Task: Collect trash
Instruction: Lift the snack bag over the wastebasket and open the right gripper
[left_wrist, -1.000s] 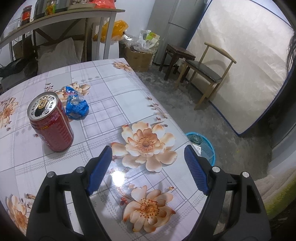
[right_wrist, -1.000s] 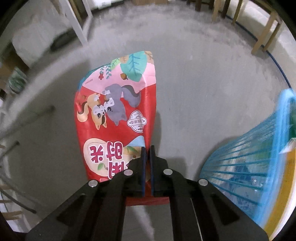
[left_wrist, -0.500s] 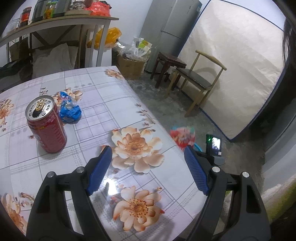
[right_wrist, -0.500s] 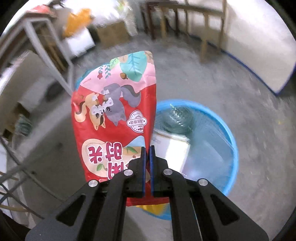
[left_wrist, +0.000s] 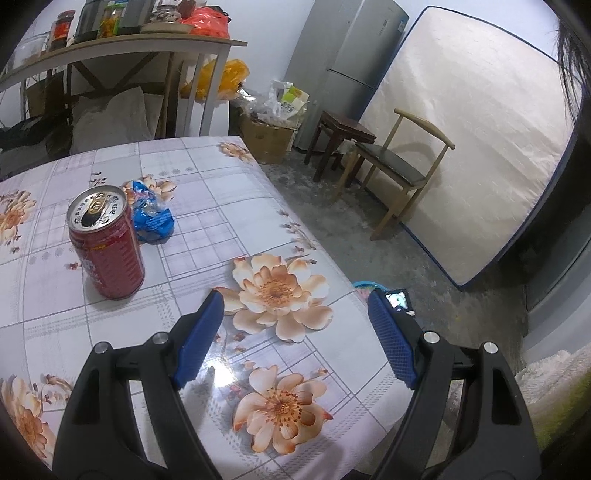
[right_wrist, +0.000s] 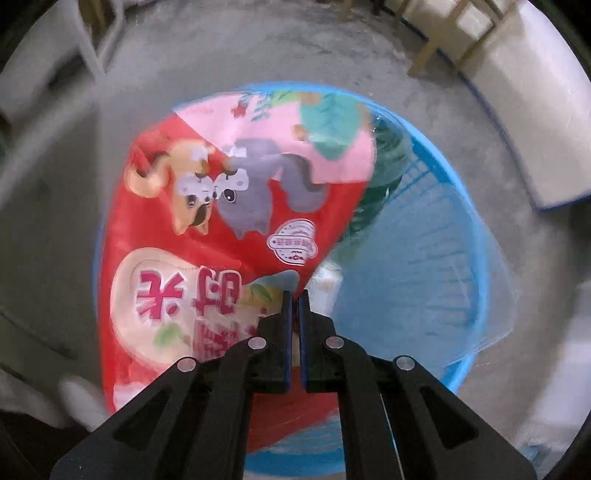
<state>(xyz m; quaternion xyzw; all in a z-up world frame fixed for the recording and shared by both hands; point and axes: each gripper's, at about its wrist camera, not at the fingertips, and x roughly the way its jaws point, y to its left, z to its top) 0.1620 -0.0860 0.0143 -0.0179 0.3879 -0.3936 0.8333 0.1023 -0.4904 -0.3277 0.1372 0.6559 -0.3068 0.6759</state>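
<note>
Right gripper (right_wrist: 294, 295) pinches a red snack bag (right_wrist: 221, 240) by its edge, the bag hanging over a blue basket (right_wrist: 424, 258) on the concrete floor. Left gripper (left_wrist: 295, 325) hovers wide and empty over the floral table (left_wrist: 221, 221); farther off stand a red can (left_wrist: 107, 243) and a crumpled blue wrapper (left_wrist: 151, 218).

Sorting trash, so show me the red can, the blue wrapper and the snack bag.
red can (left_wrist: 110, 254), left wrist view, its side.
blue wrapper (left_wrist: 153, 218), left wrist view, its crumpled middle.
snack bag (right_wrist: 221, 206), right wrist view, its printed front.
</note>
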